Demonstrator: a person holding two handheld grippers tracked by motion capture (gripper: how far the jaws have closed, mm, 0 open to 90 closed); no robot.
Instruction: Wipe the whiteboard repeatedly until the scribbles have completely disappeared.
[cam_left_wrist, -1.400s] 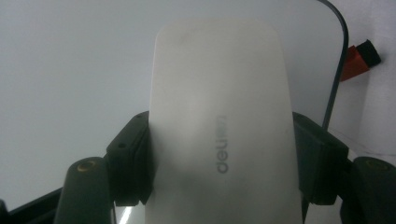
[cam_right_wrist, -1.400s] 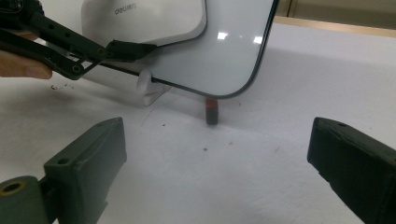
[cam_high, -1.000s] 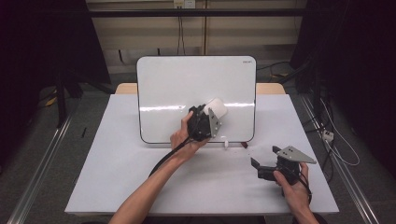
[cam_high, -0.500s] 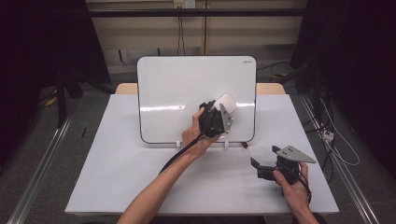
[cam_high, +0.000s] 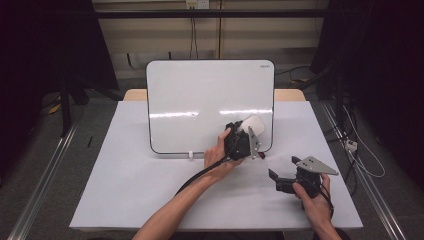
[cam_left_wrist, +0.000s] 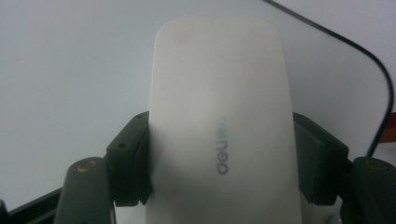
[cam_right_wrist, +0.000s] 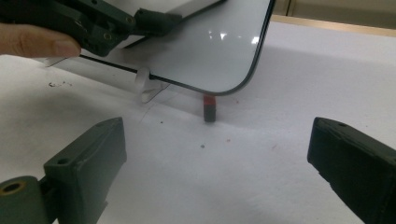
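Eraser (cam_left_wrist: 219, 126): on the board (cam_high: 200, 100), near its lower right corner
Long way: points out from the left tongs (cam_high: 248, 131)
Left tongs: pinching the eraser
Right tongs (cam_high: 283, 173): spread wide, off the board, on the surface (cam_high: 125, 185)

The glossy whiteboard (cam_high: 200, 100) reflects light; the eraser (cam_left_wrist: 219, 116) looks like smooth matt white plastic.

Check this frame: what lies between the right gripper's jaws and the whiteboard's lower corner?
Mostly bare white table; one small dark red-topped block stands just under the whiteboard corner, seen in the right gripper view.
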